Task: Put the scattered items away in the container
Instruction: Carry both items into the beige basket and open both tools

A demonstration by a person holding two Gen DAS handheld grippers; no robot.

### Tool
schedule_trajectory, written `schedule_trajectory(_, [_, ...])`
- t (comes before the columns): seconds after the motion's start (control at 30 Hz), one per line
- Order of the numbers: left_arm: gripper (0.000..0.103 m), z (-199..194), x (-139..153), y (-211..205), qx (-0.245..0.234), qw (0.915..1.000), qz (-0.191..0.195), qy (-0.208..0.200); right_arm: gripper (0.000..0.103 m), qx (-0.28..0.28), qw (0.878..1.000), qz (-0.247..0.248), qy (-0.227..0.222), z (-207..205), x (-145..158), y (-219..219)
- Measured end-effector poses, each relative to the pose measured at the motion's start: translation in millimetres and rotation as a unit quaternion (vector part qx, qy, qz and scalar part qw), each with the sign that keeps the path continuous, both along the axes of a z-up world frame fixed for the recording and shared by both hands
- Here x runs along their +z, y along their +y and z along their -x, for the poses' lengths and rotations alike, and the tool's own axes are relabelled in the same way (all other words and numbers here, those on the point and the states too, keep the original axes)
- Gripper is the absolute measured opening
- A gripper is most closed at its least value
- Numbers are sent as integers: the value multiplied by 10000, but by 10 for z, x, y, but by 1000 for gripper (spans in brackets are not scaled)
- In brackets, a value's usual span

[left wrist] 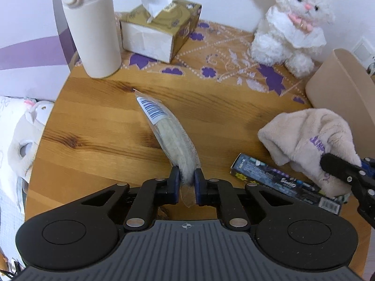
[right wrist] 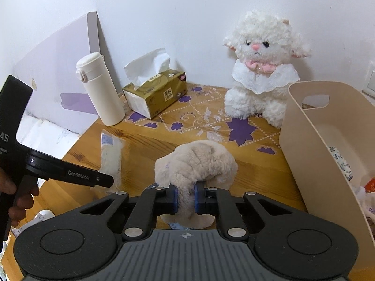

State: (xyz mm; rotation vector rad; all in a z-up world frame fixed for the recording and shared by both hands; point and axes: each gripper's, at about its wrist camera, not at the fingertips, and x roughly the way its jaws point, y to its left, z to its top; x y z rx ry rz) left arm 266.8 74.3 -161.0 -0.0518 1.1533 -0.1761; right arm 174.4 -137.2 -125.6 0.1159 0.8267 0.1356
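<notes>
My left gripper (left wrist: 187,180) is shut on the near end of a clear plastic packet (left wrist: 172,133) with a barcode label; the packet points away over the wooden table. It also shows in the right wrist view (right wrist: 110,157). My right gripper (right wrist: 185,197) is shut on a fluffy beige cloth (right wrist: 196,161), which also shows in the left wrist view (left wrist: 309,138). The beige container (right wrist: 314,149) stands to the right with several items inside. A dark flat box (left wrist: 281,182) lies under the cloth's near edge.
A white flask (left wrist: 91,23), a gold tissue box (left wrist: 161,28) and a white plush lamb (left wrist: 293,25) stand along the back wall on a purple-flowered mat (left wrist: 225,63). The table's left edge (left wrist: 44,126) drops off to bedding.
</notes>
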Motion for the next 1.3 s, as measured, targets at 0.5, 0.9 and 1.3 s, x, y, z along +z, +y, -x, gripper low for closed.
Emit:
schedule_trajectory(0.5, [12, 105, 636, -315, -334, 9959, 30, -841, 12, -234, 9981, 0, -563, 220, 521, -332])
schedule_trajectory(0.9, [12, -6, 1173, -1256, -1020, 9848, 249, -1387, 12, -1061, 9890, 86, -1026, 622, 972, -1281])
schedule_trajectory(1.3, [12, -54, 1252, -2500, -1818, 9709, 284, -1534, 12, -1821, 9791, 74, -904, 834, 887, -2218])
